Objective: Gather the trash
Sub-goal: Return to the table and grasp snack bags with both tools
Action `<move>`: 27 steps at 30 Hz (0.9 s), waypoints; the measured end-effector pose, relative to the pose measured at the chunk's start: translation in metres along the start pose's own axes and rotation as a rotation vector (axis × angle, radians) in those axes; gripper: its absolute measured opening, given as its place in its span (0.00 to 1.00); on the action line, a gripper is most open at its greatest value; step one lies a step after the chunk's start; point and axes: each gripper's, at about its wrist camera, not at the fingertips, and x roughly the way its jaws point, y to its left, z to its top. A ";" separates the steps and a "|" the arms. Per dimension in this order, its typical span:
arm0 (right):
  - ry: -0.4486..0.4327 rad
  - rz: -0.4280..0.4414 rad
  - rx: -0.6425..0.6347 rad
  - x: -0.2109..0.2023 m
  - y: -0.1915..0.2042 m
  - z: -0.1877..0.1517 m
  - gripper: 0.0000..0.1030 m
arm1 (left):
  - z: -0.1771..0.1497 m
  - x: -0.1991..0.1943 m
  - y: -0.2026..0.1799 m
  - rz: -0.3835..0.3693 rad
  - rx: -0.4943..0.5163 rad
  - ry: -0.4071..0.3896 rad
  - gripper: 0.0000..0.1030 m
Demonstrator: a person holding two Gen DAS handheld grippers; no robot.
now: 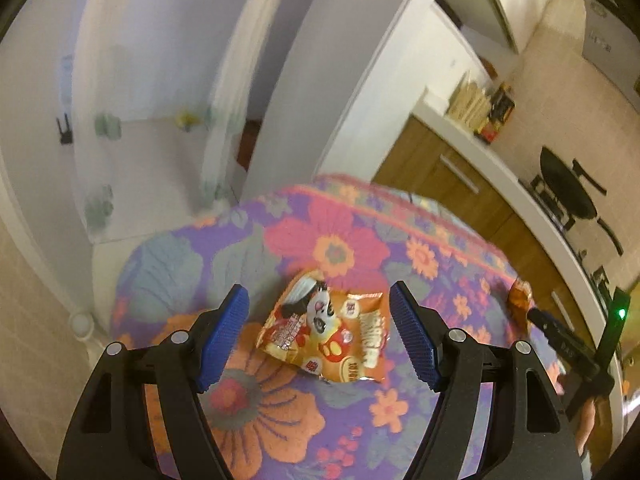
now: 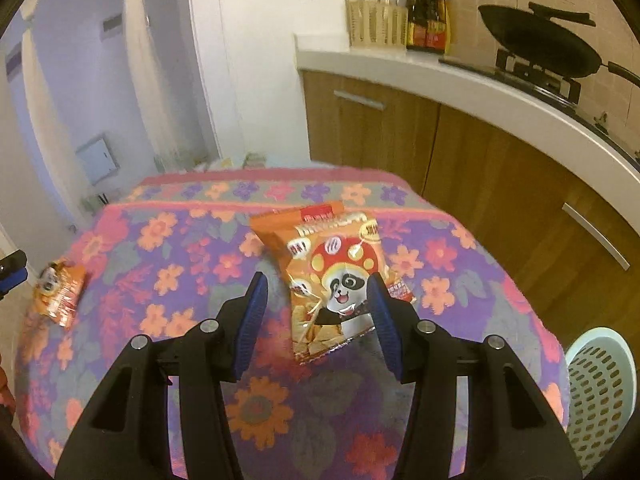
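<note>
Two orange panda snack bags lie on a table under a flowered cloth (image 1: pixel 332 240). The smaller bag (image 1: pixel 328 332) lies flat between the blue pads of my left gripper (image 1: pixel 318 292), which is open and does not touch it. The larger bag (image 2: pixel 328 276) lies between the fingers of my right gripper (image 2: pixel 317 280), also open; a gap shows at the left pad (image 2: pixel 250 320), and the right pad overlaps the bag's edge. The right wrist view has the smaller bag (image 2: pixel 58 292) at the far left, beside the left gripper's tip (image 2: pixel 12 272). In the left wrist view the right gripper (image 1: pixel 538 314) reaches the larger bag (image 1: pixel 520 298).
A pale perforated basket (image 2: pixel 600 392) stands beside the table at the lower right. Behind the table runs a white counter (image 2: pixel 460 84) over wooden cabinets, with a black wok (image 2: pixel 536 40) on a stove, bottles and a holder. A white wall and doorway lie to the left.
</note>
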 end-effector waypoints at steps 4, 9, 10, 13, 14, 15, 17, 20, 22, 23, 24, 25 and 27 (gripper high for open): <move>0.017 -0.031 -0.043 0.005 0.007 -0.001 0.47 | -0.008 0.013 0.005 -0.001 -0.022 0.008 0.67; 0.039 -0.055 -0.068 0.013 0.012 -0.001 0.47 | -0.013 0.018 0.001 -0.003 -0.001 0.011 0.63; 0.045 -0.055 -0.064 0.014 0.011 -0.001 0.47 | -0.014 0.017 -0.001 0.005 0.010 0.004 0.63; 0.072 -0.065 -0.054 0.020 0.009 0.001 0.47 | -0.016 0.017 -0.006 0.023 0.034 0.002 0.60; 0.082 -0.067 -0.053 0.023 0.009 0.001 0.47 | -0.016 0.017 -0.007 0.021 0.038 0.005 0.59; 0.086 -0.069 -0.054 0.024 0.009 0.002 0.47 | -0.016 0.017 -0.007 0.018 0.041 0.008 0.56; 0.089 -0.072 -0.060 0.025 0.011 0.002 0.46 | -0.017 0.018 -0.008 0.016 0.048 0.015 0.51; 0.112 -0.067 -0.068 0.030 0.012 0.001 0.32 | -0.017 0.022 -0.007 0.008 0.044 0.037 0.33; 0.109 -0.062 -0.063 0.030 0.012 0.001 0.28 | -0.017 0.025 -0.006 -0.002 0.036 0.050 0.27; 0.104 -0.056 -0.064 0.029 0.012 0.001 0.22 | -0.017 0.025 -0.005 -0.004 0.035 0.048 0.26; 0.101 -0.056 -0.067 0.028 0.013 0.000 0.20 | -0.017 0.024 -0.006 -0.008 0.038 0.043 0.22; 0.094 -0.062 -0.073 0.026 0.014 0.000 0.20 | -0.018 0.023 -0.006 -0.009 0.041 0.040 0.21; 0.084 -0.058 -0.079 0.025 0.016 -0.001 0.13 | -0.018 0.023 -0.009 -0.016 0.054 0.035 0.14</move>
